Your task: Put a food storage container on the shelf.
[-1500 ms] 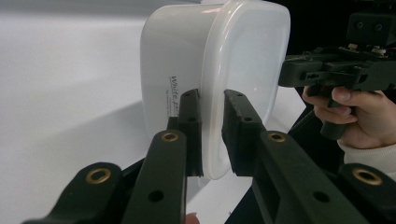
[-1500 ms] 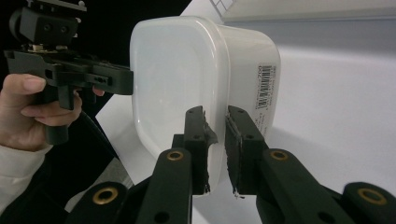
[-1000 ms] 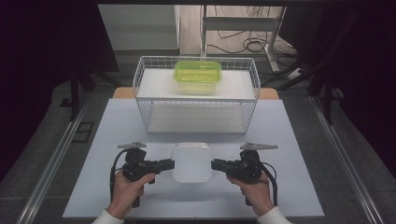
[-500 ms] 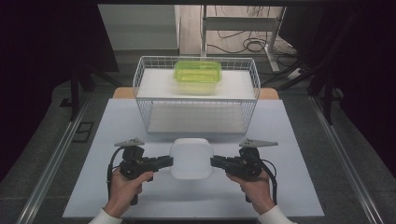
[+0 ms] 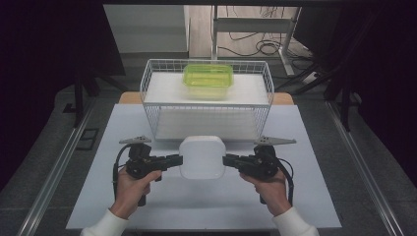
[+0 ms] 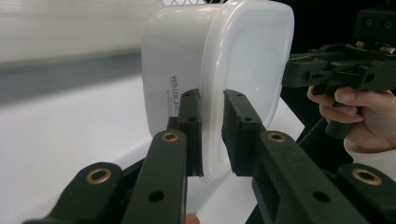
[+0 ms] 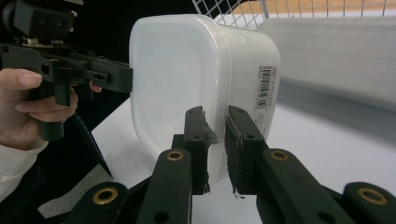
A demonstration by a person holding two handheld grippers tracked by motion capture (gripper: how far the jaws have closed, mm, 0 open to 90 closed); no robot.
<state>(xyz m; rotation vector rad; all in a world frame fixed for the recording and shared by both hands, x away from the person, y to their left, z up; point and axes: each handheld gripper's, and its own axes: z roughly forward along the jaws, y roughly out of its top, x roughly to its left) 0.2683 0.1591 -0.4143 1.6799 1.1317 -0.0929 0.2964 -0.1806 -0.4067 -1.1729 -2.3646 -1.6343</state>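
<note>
1. Your left hand (image 5: 132, 189), nearest the counter's front edge, carries the left tongs (image 5: 178, 160). In the left gripper view those tongs (image 6: 212, 135) are clenched on the lid rim of the white container (image 6: 217, 60), one jaw on each face of the rim.

2. Your right hand (image 5: 269, 189), level with the left, carries the right tongs (image 5: 227, 160). In the right gripper view those tongs (image 7: 215, 140) are clenched on the opposite rim of the same container (image 7: 187, 70). A barcode label (image 7: 265, 86) sits on its side wall.

3. White container (image 5: 202, 157): rounded-square, lidded, translucent white. It hangs between your two tongs, gripped at its left and right edges, above the white counter (image 5: 98, 147) and just in front of the wire basket. Both gripper views show the counter surface below its base, so it stands clear of the counter. Small print runs along the side wall in the left gripper view; only part of it can be read.

4. Wire basket (image 5: 147, 83): white, open-topped, set at the counter's far middle, with a white sheet on its floor.

5. Green container (image 5: 208, 80): translucent lime, lidded, resting inside the basket toward its back.

6. Beyond the counter: floor with cables (image 5: 255, 46) and a metal frame, dark on both sides.
</note>
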